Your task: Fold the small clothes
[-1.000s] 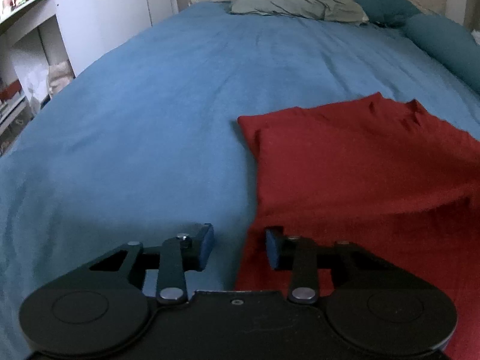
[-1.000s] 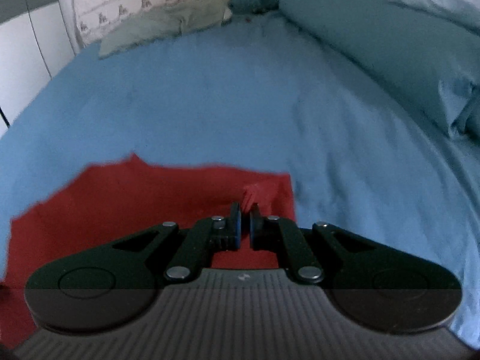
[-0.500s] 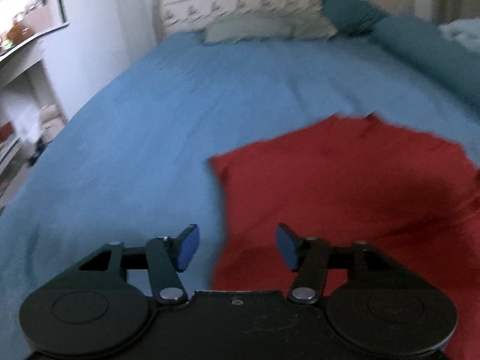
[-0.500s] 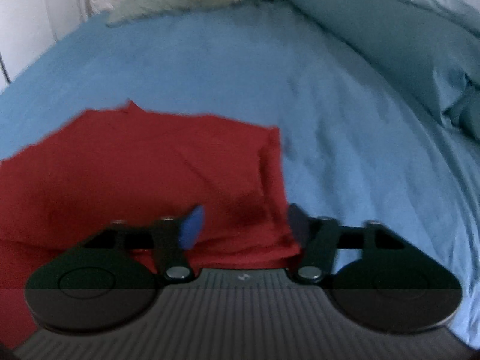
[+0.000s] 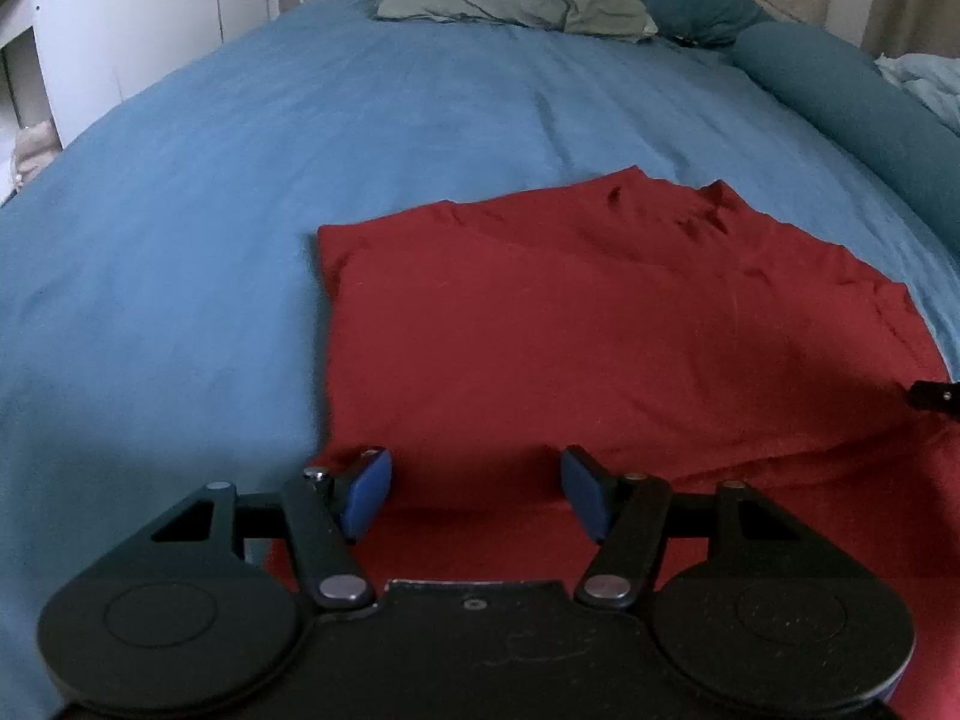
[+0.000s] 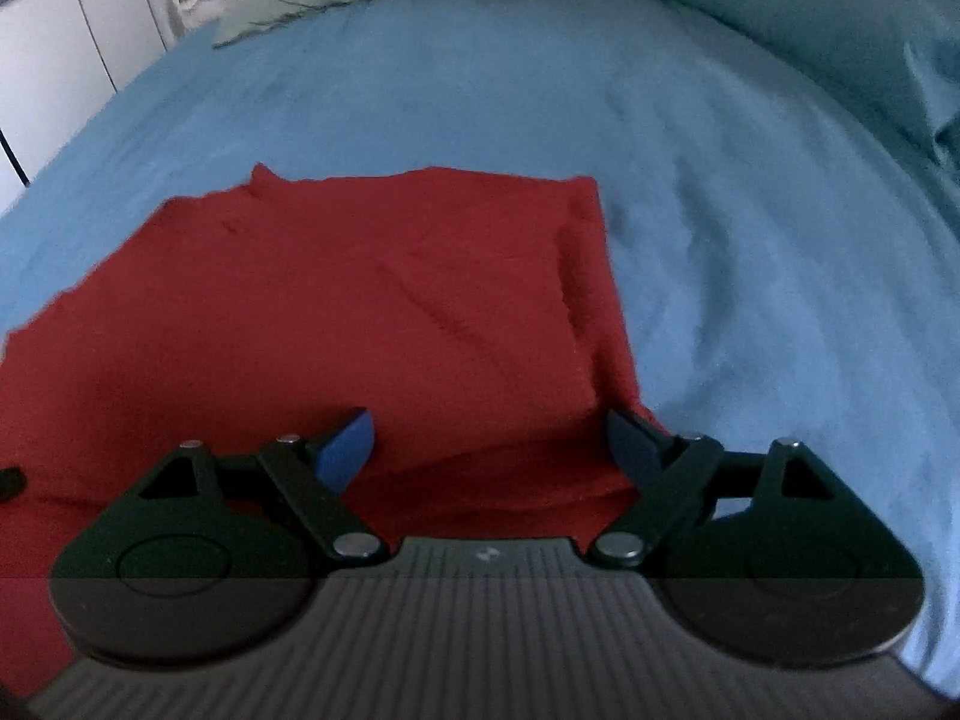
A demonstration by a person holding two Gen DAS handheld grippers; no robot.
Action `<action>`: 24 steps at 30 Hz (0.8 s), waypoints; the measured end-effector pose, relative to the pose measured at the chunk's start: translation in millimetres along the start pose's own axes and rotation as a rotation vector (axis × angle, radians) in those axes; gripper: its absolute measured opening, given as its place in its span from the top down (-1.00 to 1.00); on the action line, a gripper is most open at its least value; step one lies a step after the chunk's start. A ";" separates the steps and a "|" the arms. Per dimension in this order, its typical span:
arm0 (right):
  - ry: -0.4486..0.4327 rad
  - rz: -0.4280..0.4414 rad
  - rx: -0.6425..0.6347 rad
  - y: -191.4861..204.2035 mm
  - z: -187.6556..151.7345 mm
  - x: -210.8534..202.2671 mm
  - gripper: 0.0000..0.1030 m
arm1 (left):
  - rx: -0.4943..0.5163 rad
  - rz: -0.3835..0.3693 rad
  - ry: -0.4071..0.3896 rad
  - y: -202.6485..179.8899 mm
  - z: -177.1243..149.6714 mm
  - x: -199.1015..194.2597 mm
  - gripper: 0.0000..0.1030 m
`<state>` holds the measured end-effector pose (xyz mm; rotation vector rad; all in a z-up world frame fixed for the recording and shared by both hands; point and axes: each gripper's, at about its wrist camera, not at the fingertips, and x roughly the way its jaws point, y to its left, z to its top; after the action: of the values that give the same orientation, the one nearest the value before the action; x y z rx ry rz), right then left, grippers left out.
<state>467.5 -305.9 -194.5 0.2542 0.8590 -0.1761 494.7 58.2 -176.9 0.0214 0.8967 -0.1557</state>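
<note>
A red garment (image 5: 600, 312) lies folded flat on the blue bed sheet (image 5: 180, 240). My left gripper (image 5: 474, 468) hovers open over the garment's near left corner, with only flat cloth beneath its blue pads. In the right wrist view the same garment (image 6: 360, 300) fills the lower left. My right gripper (image 6: 489, 432) is over its near right corner and its jaws are opening wide. The folded edge lies below them and the pads are not pressing on it. A black tip of the right gripper (image 5: 936, 396) shows at the right edge of the left wrist view.
Pillows (image 5: 510, 0) lie at the head of the bed, with a teal bolster (image 5: 840, 90) along the right side. A rumpled teal duvet (image 6: 810, 30) lies to the right. White furniture (image 5: 150, 12) stands beyond the left edge of the bed.
My right gripper, shut on a raised corner of the red garment a second ago, has let go and opened wide; the corner lies flat. My left gripper has opened wider and shifted over the garment.
</note>
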 end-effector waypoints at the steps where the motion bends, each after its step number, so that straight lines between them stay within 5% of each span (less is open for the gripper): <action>1: 0.006 0.005 -0.008 -0.2 1.8 -2.7 -0.92 | 0.000 0.010 0.002 -0.2 1.6 -2.9 -0.32; 7: -0.059 0.029 -0.026 -9.3 15.8 -38.3 -0.92 | -0.027 0.066 -0.052 3.5 3.2 -51.6 -0.32; 16: -0.156 0.115 -0.129 -27.7 11.4 -158.4 -0.92 | -0.057 0.105 -0.117 10.0 -18.7 -175.1 -0.37; 19: -0.142 0.138 -0.166 -31.4 0.5 -202.0 -0.94 | -0.066 0.102 -0.106 11.9 -33.0 -212.7 -0.58; 21: -0.122 0.156 -0.186 -33.6 -10.7 -225.3 -0.94 | -0.063 0.106 -0.098 13.9 -46.1 -235.8 -0.89; 24: -0.077 0.171 -0.202 -35.9 -35.7 -256.0 -0.96 | -0.061 0.098 -0.059 19.3 -64.4 -253.6 -0.91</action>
<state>268.3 -316.8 -26.2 0.1299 0.7687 0.0599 291.9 114.6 -20.3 0.0041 0.8395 -0.0380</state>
